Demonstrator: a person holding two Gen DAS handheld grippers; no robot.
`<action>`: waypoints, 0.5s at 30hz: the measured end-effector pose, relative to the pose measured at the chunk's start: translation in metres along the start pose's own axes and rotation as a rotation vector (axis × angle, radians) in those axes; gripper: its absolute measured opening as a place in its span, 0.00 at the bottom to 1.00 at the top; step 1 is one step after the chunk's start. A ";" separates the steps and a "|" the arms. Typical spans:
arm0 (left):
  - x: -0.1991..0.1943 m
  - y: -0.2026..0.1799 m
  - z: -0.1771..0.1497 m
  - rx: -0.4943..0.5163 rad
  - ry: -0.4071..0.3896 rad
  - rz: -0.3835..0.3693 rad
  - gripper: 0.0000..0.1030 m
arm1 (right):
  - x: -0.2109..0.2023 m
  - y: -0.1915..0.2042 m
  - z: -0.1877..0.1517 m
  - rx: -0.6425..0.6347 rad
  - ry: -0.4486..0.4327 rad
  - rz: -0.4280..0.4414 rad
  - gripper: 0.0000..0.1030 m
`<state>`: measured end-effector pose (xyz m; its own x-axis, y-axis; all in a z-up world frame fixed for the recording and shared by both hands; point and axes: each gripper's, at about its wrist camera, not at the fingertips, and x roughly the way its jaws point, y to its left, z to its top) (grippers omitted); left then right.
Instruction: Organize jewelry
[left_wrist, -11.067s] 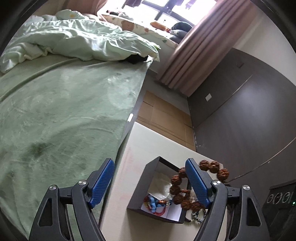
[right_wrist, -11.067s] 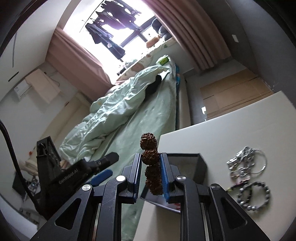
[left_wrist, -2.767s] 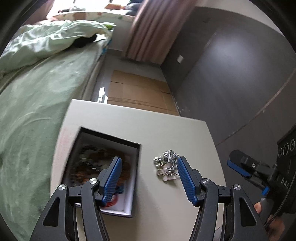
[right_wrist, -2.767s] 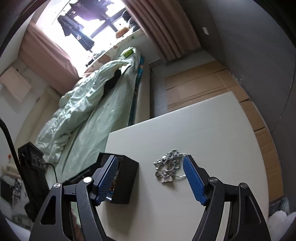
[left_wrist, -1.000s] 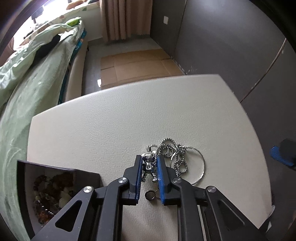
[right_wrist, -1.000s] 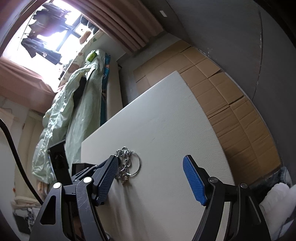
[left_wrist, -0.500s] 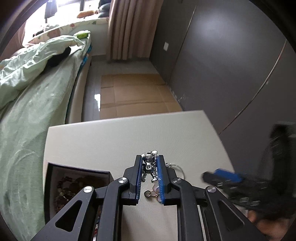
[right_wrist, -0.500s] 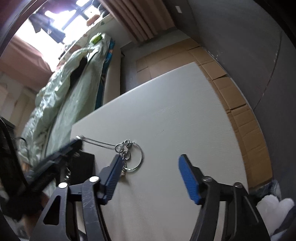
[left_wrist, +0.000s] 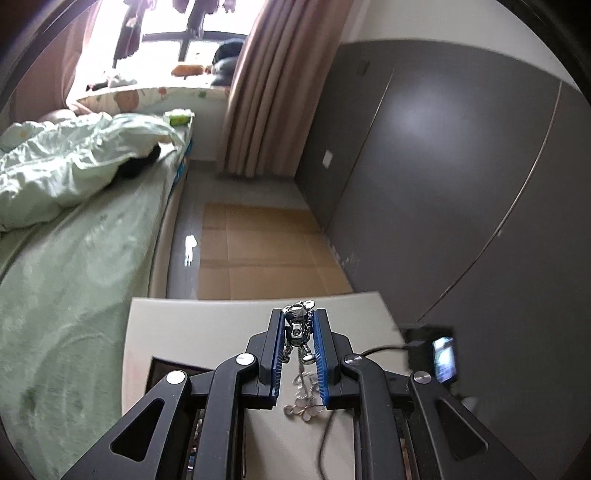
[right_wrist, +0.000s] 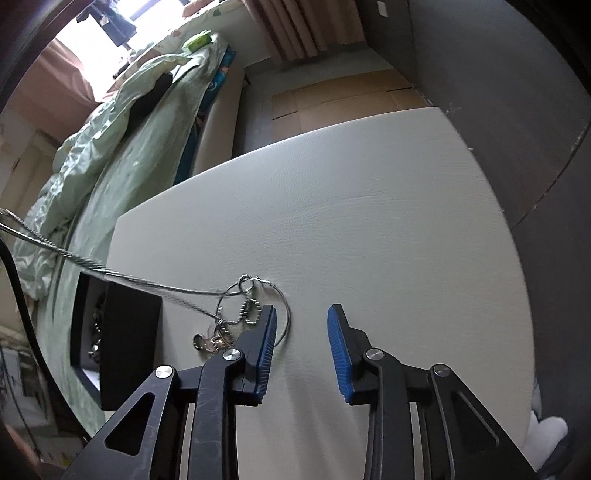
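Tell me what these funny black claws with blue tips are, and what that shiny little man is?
They are two pinching tools, one in each of a person's hands, and each carries a camera looking along its two fingers. So one picture comes from the left hand, one from the right. The left tool squeezes a small silver robot charm. Its chain stretches down to a wire ring lying on the pale table. The right tool is closing with nothing between its fingers. The black jewelry box on the table holds other pieces.
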<state>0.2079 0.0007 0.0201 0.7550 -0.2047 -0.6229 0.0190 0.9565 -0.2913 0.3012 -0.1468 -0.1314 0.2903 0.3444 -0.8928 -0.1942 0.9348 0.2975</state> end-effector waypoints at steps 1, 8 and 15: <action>-0.005 -0.001 0.003 0.000 -0.012 -0.004 0.15 | 0.002 0.003 0.000 -0.011 0.006 -0.009 0.31; -0.041 -0.008 0.014 0.001 -0.100 -0.031 0.15 | 0.001 0.013 -0.003 -0.097 0.008 -0.119 0.21; -0.076 -0.019 0.025 0.010 -0.195 -0.079 0.15 | -0.013 -0.005 -0.001 -0.002 -0.001 -0.031 0.23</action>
<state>0.1669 0.0035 0.0909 0.8634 -0.2363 -0.4457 0.0894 0.9412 -0.3258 0.2971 -0.1557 -0.1217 0.2970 0.3155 -0.9013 -0.1867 0.9448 0.2692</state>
